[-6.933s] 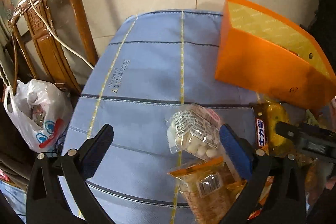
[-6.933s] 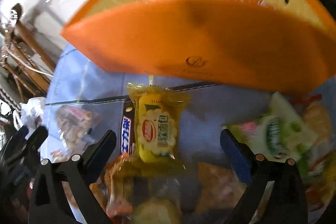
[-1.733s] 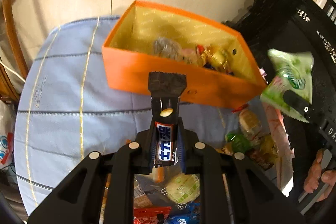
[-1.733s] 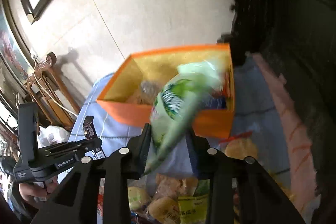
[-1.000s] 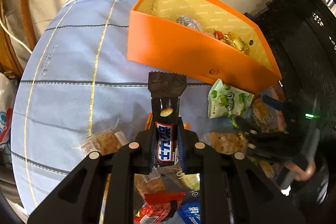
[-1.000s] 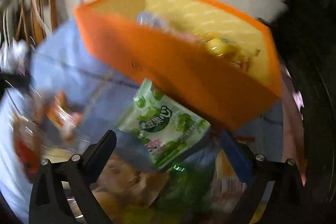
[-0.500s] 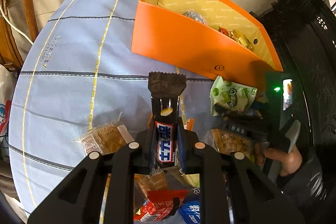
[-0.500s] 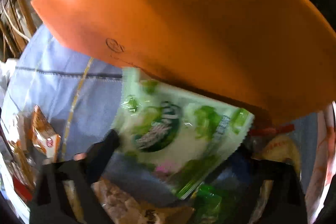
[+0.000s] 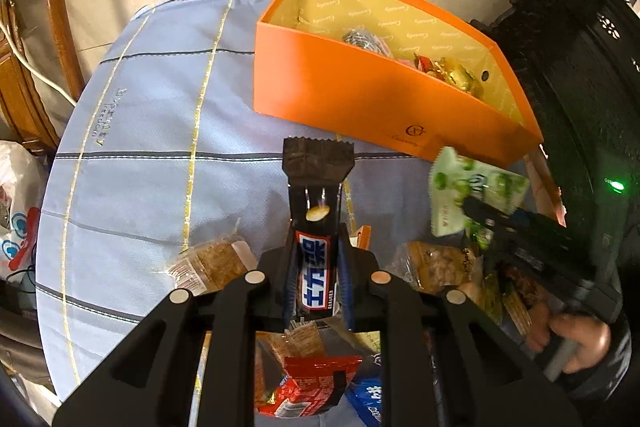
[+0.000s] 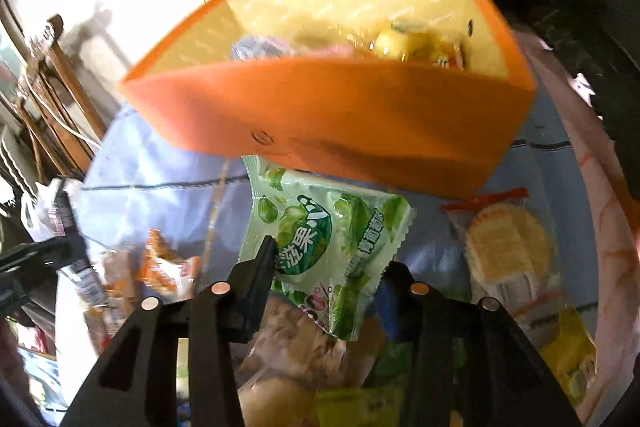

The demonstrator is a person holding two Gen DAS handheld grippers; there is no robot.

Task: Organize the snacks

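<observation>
My left gripper (image 9: pixel 316 259) is shut on a dark chocolate bar (image 9: pixel 316 211) with a blue label, held above the blue tablecloth, short of the orange box (image 9: pixel 360 99). My right gripper (image 10: pixel 328 267) is shut on a green snack bag (image 10: pixel 320 239), lifted just in front of the orange box (image 10: pixel 340 115). The box holds several wrapped snacks. The right gripper and green bag (image 9: pixel 472 187) also show in the left wrist view, right of the chocolate bar.
Loose snacks lie on the blue tablecloth (image 9: pixel 152 131): a brown cracker pack (image 9: pixel 208 263), a red pack (image 9: pixel 312 391), a round yellow cake pack (image 10: pixel 508 243). A wooden chair (image 9: pixel 36 39) stands left, dark carved furniture (image 9: pixel 580 39) right, a white plastic bag (image 9: pixel 16 211) far left.
My right gripper dropped the green bag in front of the box, then closed on it again and lifted it. My left gripper keeps holding the chocolate bar and has risen a little.
</observation>
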